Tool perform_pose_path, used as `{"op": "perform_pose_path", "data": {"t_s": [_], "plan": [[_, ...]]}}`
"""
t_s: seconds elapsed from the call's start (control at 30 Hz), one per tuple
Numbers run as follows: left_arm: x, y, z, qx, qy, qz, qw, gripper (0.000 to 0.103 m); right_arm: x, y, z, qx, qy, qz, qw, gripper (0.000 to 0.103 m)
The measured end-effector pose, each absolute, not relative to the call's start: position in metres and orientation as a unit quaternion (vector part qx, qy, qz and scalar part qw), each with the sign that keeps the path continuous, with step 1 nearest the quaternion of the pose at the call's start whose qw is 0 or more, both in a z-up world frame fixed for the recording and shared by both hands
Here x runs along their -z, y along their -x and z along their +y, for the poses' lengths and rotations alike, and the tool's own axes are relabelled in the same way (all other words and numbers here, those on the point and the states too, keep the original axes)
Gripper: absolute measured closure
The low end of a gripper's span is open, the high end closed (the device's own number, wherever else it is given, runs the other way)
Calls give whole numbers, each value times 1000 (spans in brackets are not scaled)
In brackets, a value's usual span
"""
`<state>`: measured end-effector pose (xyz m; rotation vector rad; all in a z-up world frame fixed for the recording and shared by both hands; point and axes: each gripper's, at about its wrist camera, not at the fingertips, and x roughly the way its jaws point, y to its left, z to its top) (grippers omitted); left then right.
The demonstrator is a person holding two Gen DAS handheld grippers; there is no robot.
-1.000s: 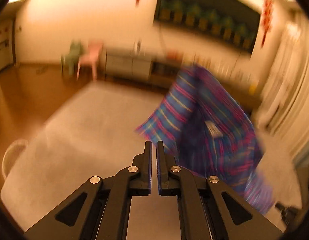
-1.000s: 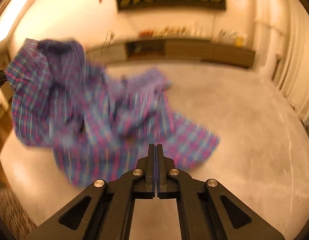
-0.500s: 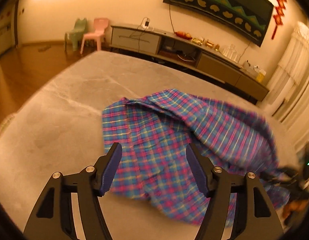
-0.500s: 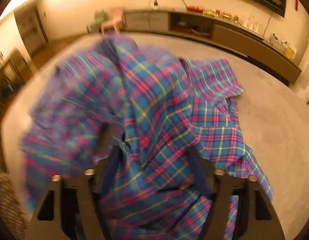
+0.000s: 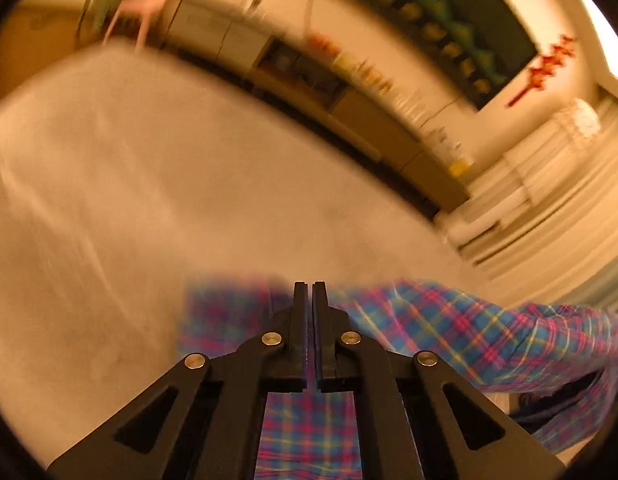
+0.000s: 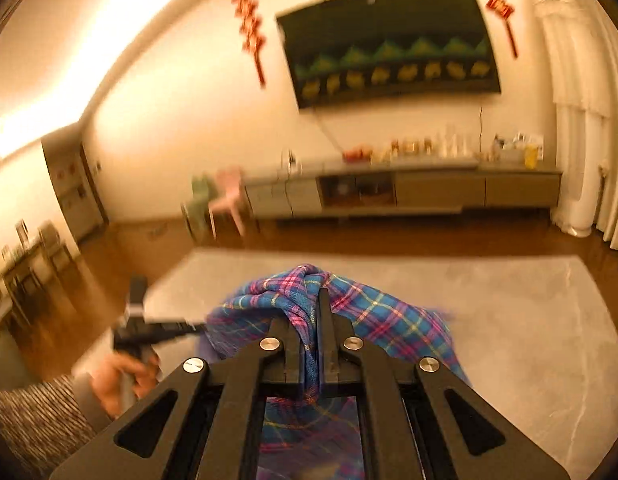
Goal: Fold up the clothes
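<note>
The blue, pink and yellow plaid cotton shirt is bunched up above the pale grey marbled table top, a thick twist of its cloth pinched between the two black fingers of the right gripper, whose jaws are closed onto that fold. From there the fabric drapes down both sides of the fingers and under the gripper's frame.

In the left wrist view the black left gripper has its fingers drawn nearly together, only a thin slit between them; plaid cloth shows below and behind them, but whether any of it is caught in the slit cannot be told. The shirt stretches away to the right of that gripper in a blurred band over the table.

The right wrist view also catches the person's left hand on the left gripper's handle at the table's left edge, with a pink plastic child's chair and a long low grey sideboard against the far wall
</note>
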<state>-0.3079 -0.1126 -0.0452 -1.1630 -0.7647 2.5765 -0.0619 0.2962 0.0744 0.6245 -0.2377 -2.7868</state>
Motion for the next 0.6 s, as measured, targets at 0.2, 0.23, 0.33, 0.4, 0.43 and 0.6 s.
{"op": "perform_pose_path", "data": {"t_s": [0.2, 0.23, 0.33, 0.4, 0.43, 0.6], "plan": [[-75, 240, -102, -925, 290, -200, 140, 90, -187, 50, 297, 986, -155, -17, 64, 99], [-76, 229, -98, -927, 291, -189, 142, 65, -186, 61, 303, 985, -169, 1, 29, 99], [-49, 195, -74, -931, 291, -167, 145, 29, -149, 101, 342, 967, -244, 23, -70, 98], [-11, 192, -47, -916, 334, -157, 160, 28, -91, 120, 385, 938, -326, -3, -116, 84], [4, 189, -37, -907, 357, -154, 163, 28, -58, 126, 407, 920, -369, -19, -134, 66], [93, 202, 43, -871, 451, -104, 164, 28, 32, 71, 454, 902, -402, -106, -117, 45]]}}
